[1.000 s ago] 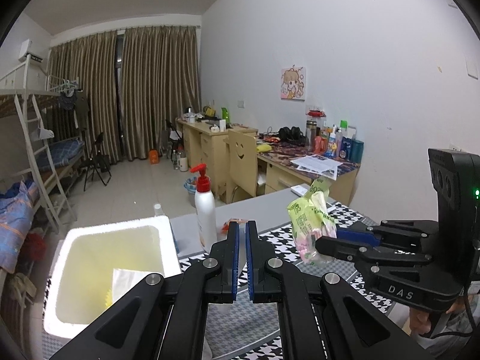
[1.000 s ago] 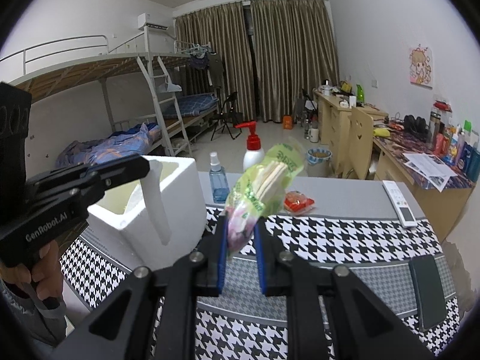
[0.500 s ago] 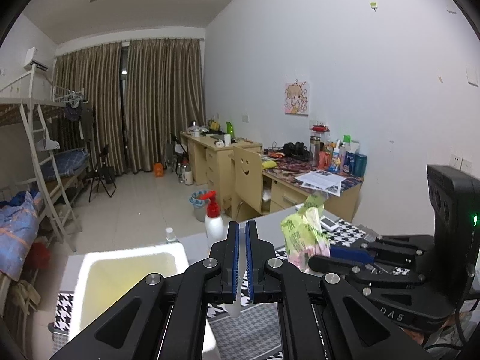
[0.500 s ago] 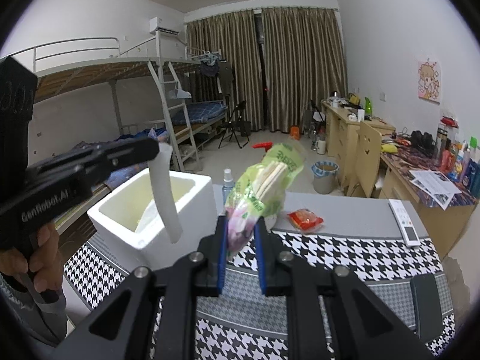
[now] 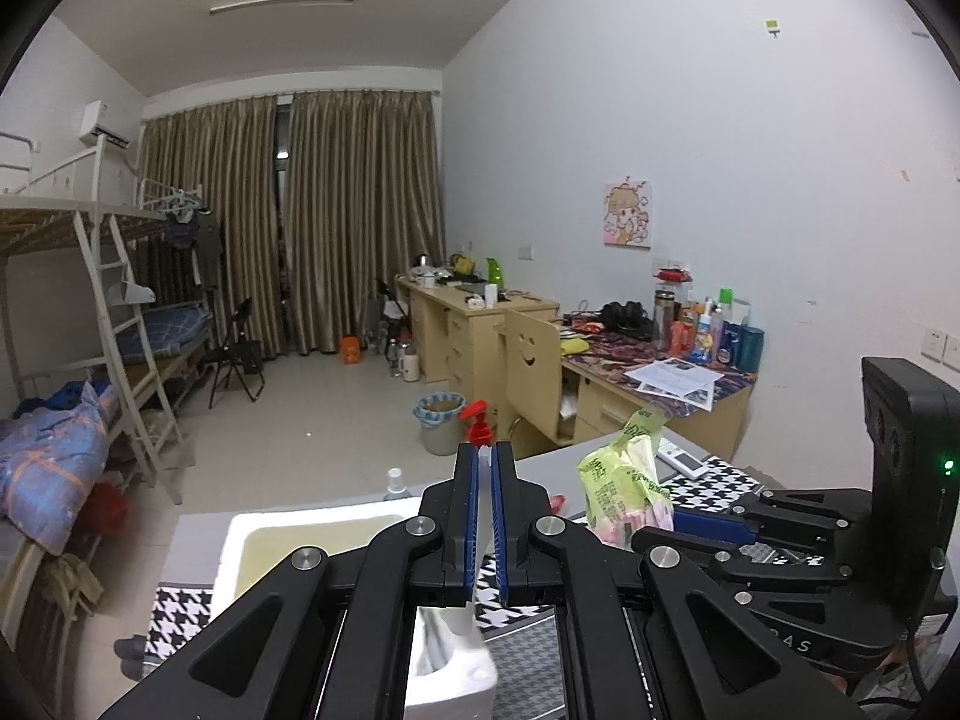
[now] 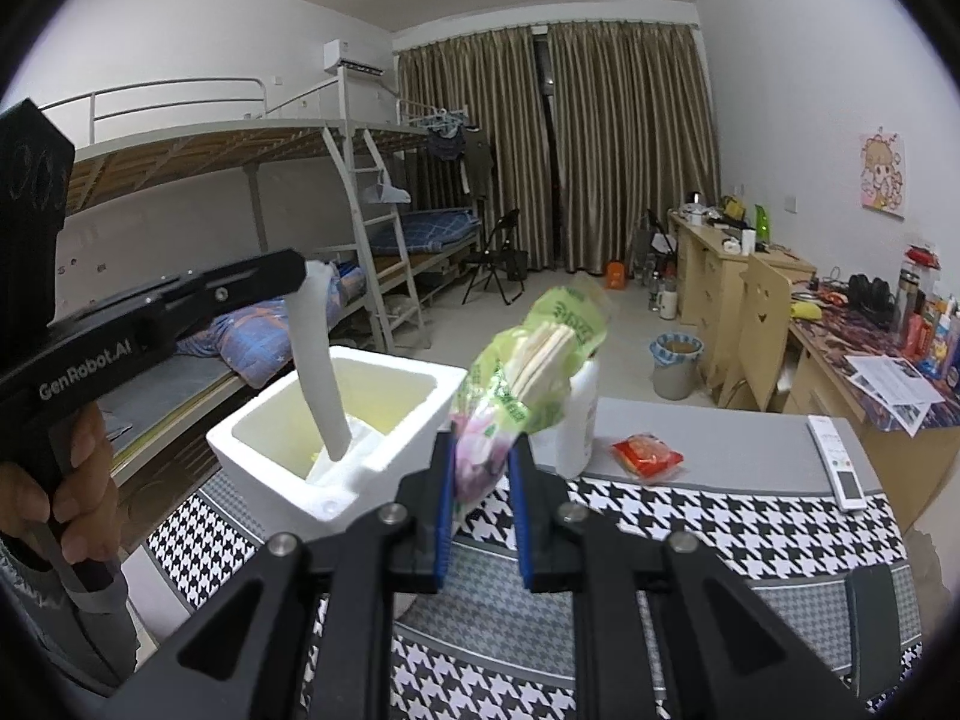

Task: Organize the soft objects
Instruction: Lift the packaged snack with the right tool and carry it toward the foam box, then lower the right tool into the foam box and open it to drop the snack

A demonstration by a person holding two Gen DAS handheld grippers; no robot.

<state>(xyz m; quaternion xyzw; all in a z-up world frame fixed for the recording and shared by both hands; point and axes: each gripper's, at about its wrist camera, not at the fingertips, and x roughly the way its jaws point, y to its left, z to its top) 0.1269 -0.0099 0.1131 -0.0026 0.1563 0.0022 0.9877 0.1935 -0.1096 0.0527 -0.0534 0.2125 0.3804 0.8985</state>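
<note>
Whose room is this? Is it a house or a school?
It looks like a shared student dorm room, not a classroom. There is a white metal bunk bed with a ladder, a row of pale wooden study desks along the wall, and long brown curtains over the window.

The green snack packet I've picked up is a soft, crinkly plastic bag, lime green at the top with printing on it and pinkish at the bottom, with pale sticks showing through its clear middle. It stands tilted, top leaning away to the right, its lower end pinched in my right tongs above the checked cloth. The white foam box sits open on the table just to its left, yellowish inside, with a long white foam strip rising out of it at a slant. A small red packet lies flat on the grey tabletop further right, apart from the rest.
</note>
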